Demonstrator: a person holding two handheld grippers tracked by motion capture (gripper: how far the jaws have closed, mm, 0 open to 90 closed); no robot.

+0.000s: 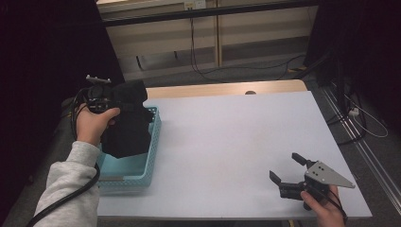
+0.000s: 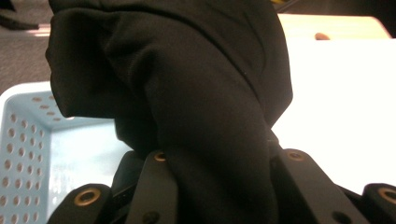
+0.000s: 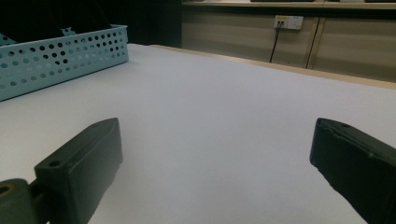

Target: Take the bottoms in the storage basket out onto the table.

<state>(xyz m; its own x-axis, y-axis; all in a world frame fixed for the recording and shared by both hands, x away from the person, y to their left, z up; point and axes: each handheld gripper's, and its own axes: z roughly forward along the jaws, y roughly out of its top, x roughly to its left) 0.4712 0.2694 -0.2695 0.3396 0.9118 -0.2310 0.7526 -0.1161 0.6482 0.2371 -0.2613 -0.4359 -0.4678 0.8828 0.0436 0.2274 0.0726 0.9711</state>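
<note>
A black cloth (image 1: 126, 124) hangs over the light blue perforated basket (image 1: 150, 156) at the table's left edge. My left gripper (image 1: 113, 97) is shut on the cloth's upper part and holds it above the basket. In the left gripper view the black cloth (image 2: 187, 93) bunches between the jaws, with the basket (image 2: 28, 140) below to the left. My right gripper (image 1: 286, 170) rests near the table's front right corner, open, nothing between its jaws. The right gripper view shows its two fingers (image 3: 79, 168) wide apart over the bare white table (image 3: 210, 121).
The white table (image 1: 236, 137) has a wooden strip along its far edge. The basket (image 3: 56, 58) stands far off in the right gripper view. Cables run over the floor beyond and to the right of the table. A wall socket (image 3: 288, 21) sits on the far cabinet.
</note>
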